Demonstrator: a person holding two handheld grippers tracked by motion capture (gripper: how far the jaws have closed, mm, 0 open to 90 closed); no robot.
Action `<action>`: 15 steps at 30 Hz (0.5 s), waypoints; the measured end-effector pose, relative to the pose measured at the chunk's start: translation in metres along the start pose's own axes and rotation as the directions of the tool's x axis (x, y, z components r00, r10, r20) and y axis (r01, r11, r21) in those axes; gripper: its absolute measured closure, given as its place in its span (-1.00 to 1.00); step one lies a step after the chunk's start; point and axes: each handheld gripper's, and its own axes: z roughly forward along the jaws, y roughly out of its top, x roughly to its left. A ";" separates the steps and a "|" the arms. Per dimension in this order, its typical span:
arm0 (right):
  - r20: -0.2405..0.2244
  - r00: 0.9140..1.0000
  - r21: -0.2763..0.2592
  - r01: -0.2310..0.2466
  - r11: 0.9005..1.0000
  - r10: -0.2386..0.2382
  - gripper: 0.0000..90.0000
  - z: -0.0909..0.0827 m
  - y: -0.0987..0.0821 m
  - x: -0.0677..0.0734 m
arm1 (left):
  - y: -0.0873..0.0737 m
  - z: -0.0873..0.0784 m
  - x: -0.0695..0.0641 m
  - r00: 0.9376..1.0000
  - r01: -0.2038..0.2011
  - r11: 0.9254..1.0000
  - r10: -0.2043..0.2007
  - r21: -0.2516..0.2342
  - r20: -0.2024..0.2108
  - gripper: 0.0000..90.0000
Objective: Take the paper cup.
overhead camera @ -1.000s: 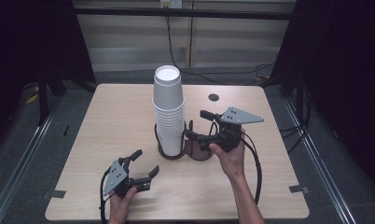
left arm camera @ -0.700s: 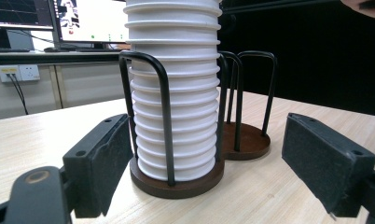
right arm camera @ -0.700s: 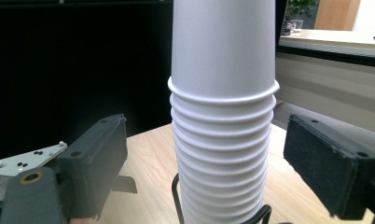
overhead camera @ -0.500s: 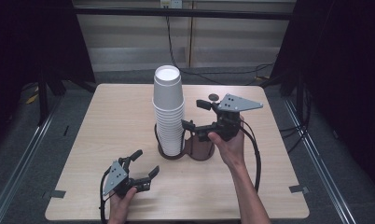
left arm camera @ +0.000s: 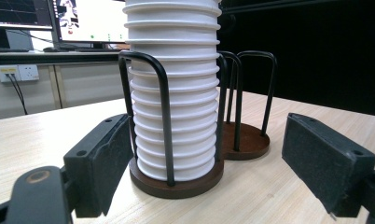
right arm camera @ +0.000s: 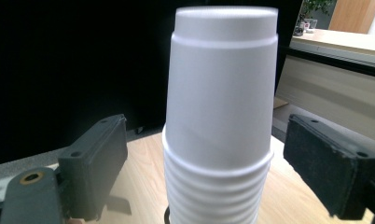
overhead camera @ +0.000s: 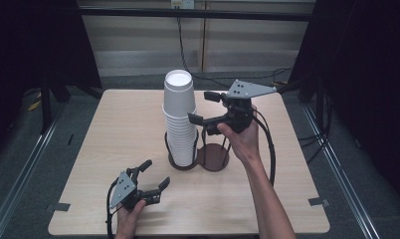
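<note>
Nearest the person, the left gripper (overhead camera: 149, 180) rests low on the wooden table (overhead camera: 113, 129), its jaws spread wide and empty, aimed at the rack. Farther on stands the wire cup rack (overhead camera: 198, 157): its left ring holds a tall stack of white cups (overhead camera: 180, 119), its right ring is empty. The stack's top is cut off in the left gripper view. The right gripper (overhead camera: 204, 107), raised beside the stack's upper part, has its jaws apart around nothing; the top cup (right arm camera: 223, 88) lies ahead between them, blurred at its edges.
</note>
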 end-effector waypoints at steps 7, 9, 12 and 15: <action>-0.004 1.000 0.039 0.000 0.999 0.000 -0.71 0.016 0.013 -0.006 | 0.000 0.000 -0.001 1.000 0.016 1.000 -0.016 -0.002 0.007 -0.65; -0.004 1.000 0.045 0.005 0.999 -0.005 -0.71 0.019 0.014 -0.006 | 0.000 0.000 0.000 1.000 -0.003 1.000 0.003 -0.001 0.002 -0.65; -0.008 1.000 0.062 0.006 0.998 -0.006 -0.71 0.030 0.021 -0.008 | 0.000 0.000 -0.001 1.000 0.011 1.000 -0.011 0.000 0.003 -0.65; -0.007 1.000 0.067 0.007 0.998 -0.007 -0.71 0.036 0.025 -0.009 | 0.000 0.000 -0.001 1.000 0.015 1.000 -0.015 -0.001 0.006 -0.64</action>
